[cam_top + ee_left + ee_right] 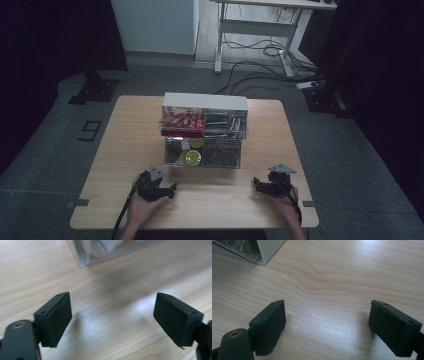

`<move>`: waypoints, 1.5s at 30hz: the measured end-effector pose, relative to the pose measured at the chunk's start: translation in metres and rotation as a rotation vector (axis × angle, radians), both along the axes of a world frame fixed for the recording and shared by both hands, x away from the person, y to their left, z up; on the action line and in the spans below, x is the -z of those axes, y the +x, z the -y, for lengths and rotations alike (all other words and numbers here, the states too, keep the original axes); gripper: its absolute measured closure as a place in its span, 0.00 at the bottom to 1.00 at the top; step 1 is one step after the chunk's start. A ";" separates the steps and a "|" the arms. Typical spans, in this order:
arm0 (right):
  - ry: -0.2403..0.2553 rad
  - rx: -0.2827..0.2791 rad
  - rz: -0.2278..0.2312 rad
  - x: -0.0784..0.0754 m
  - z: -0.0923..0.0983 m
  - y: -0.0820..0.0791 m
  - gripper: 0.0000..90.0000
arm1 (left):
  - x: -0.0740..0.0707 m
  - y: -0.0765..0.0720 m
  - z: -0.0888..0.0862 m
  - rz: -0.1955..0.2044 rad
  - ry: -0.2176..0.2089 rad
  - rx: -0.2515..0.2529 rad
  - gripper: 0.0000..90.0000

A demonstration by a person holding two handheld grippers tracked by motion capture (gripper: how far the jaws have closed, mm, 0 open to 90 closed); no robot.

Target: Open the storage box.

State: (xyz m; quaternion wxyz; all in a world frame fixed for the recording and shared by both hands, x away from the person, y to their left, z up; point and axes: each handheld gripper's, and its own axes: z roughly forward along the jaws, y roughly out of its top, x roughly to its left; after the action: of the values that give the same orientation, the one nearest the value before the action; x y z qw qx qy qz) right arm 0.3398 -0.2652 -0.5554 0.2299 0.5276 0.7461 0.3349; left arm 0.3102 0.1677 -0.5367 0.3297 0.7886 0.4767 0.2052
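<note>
A small drawer unit (204,129) with a white top stands at the middle of the wooden table (125,145). Its upper clear drawers hold red packets (181,121) and dark items; the lower drawer, pulled out toward me, holds a yellow-green round lid (193,157) and dark clips. My left gripper (172,189) rests near the front edge, left of centre, open with bare wood between its jaws (112,315). My right gripper (256,184) rests at the front right, also open over bare wood (327,325). A corner of the drawer unit (85,255) lies just ahead of the left jaws.
The drawer unit's white corner (265,251) shows at the upper left of the right gripper view. Beyond the table a white desk frame (260,30) stands on the grey floor with cables (265,55) beneath it. Black stand bases (95,90) sit at both far sides.
</note>
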 end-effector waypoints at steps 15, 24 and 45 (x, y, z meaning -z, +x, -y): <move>0.001 0.006 0.003 0.000 0.003 -0.001 0.18 | -0.015 -0.005 -0.021 0.041 -0.080 -0.051 0.31; 0.002 0.025 0.002 0.000 0.006 0.000 0.18 | -0.025 -0.010 -0.023 0.096 -0.126 -0.054 0.36; 0.002 0.030 0.004 0.000 0.007 0.000 0.18 | -0.046 -0.018 -0.032 0.090 -0.210 -0.054 0.53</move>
State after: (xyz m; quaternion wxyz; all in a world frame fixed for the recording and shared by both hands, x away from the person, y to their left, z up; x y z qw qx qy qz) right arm 0.3394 -0.2725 -0.5553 0.2359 0.5384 0.7372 0.3331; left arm 0.2923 0.1993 -0.4908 0.4258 0.7265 0.5016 0.1981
